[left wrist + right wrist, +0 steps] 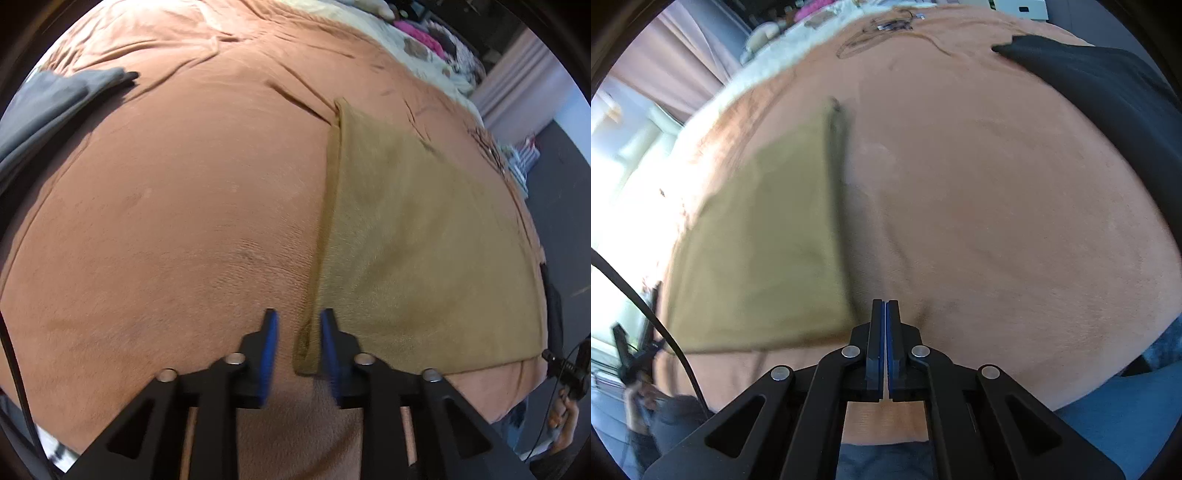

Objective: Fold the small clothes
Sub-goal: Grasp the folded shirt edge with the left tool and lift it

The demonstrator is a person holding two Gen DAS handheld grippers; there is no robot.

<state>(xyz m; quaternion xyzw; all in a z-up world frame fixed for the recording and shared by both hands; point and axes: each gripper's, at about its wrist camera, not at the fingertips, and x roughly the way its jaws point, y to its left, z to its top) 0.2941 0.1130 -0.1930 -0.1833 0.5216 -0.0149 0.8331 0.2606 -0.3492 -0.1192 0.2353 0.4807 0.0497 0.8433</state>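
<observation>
A tan cloth (417, 236) lies folded flat on the orange-brown bed cover (166, 221). Its long folded edge runs toward me in the left wrist view. My left gripper (298, 317) stands open over the cloth's near left corner. That corner sits between the blue pads (271, 332), close to the right one, and is not pinched. In the right wrist view the same cloth (761, 236) lies to the left. My right gripper (886, 303) is shut on nothing, its pads together just right of the cloth's near right corner, over bare cover (997, 221).
A grey garment (55, 107) lies at the far left of the bed and a dark garment (1108, 96) at the far right. A cream blanket (424, 48) and clutter lie beyond. A hand with a black clamp-like object (565, 369) shows past the bed's near corner.
</observation>
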